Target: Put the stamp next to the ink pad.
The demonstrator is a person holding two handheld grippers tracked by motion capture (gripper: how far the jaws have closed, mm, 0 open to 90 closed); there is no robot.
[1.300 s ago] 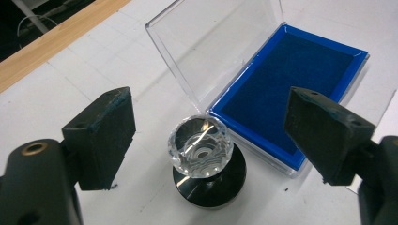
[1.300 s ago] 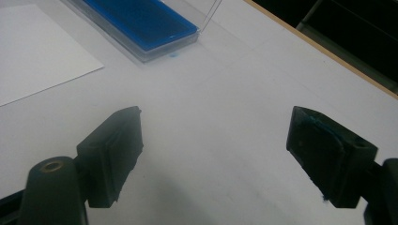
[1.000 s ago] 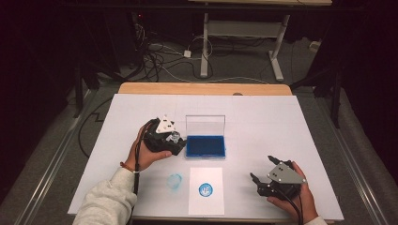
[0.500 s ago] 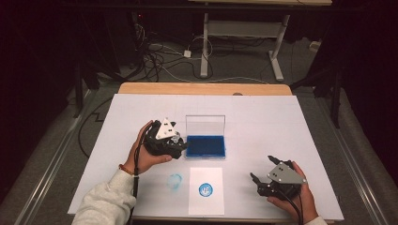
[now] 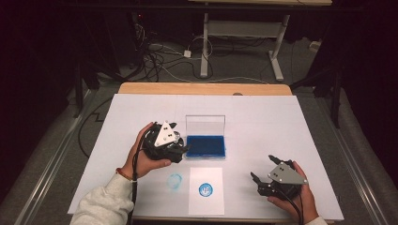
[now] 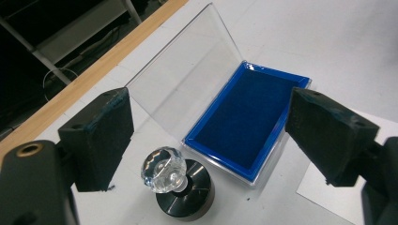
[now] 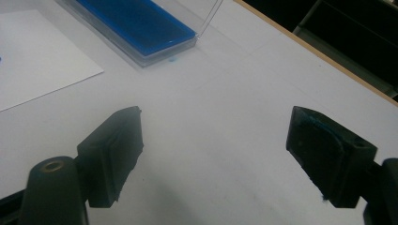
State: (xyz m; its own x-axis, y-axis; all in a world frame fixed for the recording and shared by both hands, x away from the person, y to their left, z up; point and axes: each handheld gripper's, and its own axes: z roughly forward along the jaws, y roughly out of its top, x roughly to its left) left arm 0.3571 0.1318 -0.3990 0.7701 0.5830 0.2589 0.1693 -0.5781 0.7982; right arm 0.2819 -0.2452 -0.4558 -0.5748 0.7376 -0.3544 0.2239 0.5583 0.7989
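Stamping appears done: a blue print [image 5: 205,189] marks the paper [image 5: 206,201] near the front edge. The stamp [image 6: 176,180] stands on the table, just left of the open ink pad [image 6: 246,119]. Left gripper [image 6: 206,140] released, jaws wide around the stamp, not touching. Right gripper [image 7: 213,154] released, empty. Remaining, likely: closing the lid [image 6: 187,70].

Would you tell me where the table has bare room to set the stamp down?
Bare: the right side between the ink pad case and right gripper, and behind the lid. Crowded: around the stamp, left gripper and paper.
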